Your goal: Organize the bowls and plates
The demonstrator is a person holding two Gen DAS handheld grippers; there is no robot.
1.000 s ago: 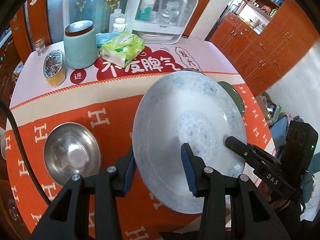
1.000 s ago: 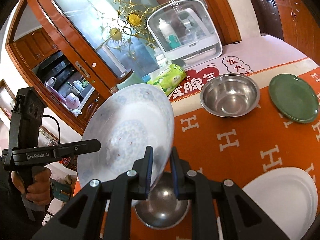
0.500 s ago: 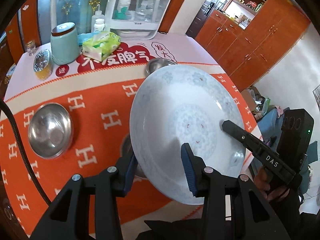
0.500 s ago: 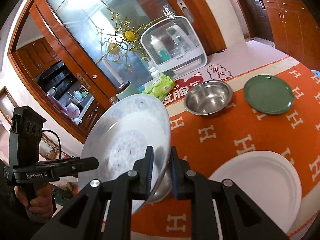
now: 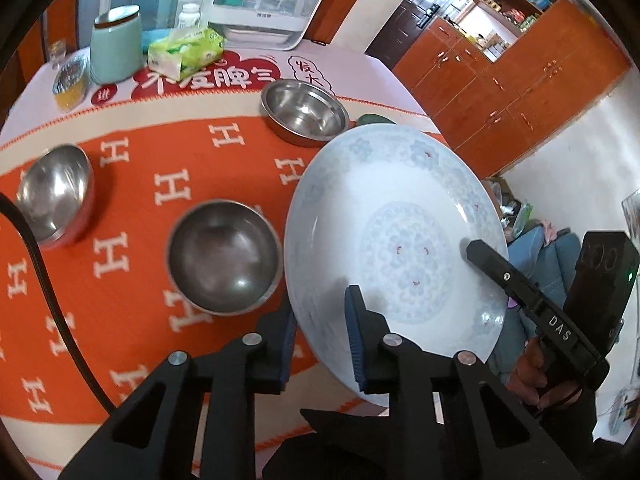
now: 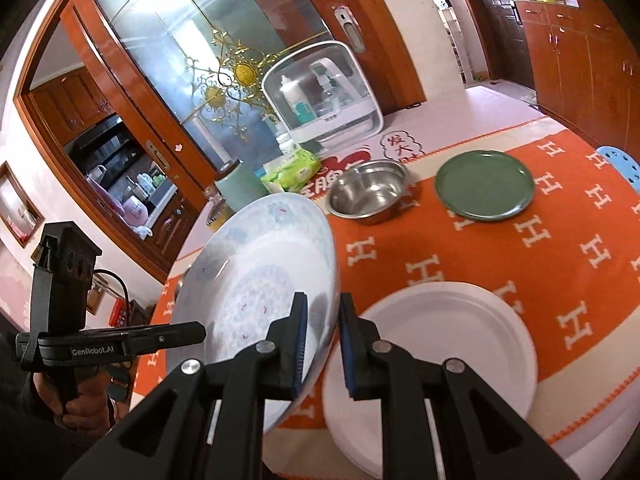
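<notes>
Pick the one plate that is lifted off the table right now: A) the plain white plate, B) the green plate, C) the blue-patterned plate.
C: the blue-patterned plate is tilted in the air with both grippers at its rim, while the green plate and plain white plate lie flat on the cloth.

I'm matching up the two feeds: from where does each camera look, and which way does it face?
Left wrist: sits on the left gripper, looking down across the table; its jaws are closing on the patterned plate, and the right gripper shows.
Right wrist: sits on the right gripper, facing the white plate and green plate; the left gripper shows.
Shared: the patterned plate and the steel bowl.
</notes>
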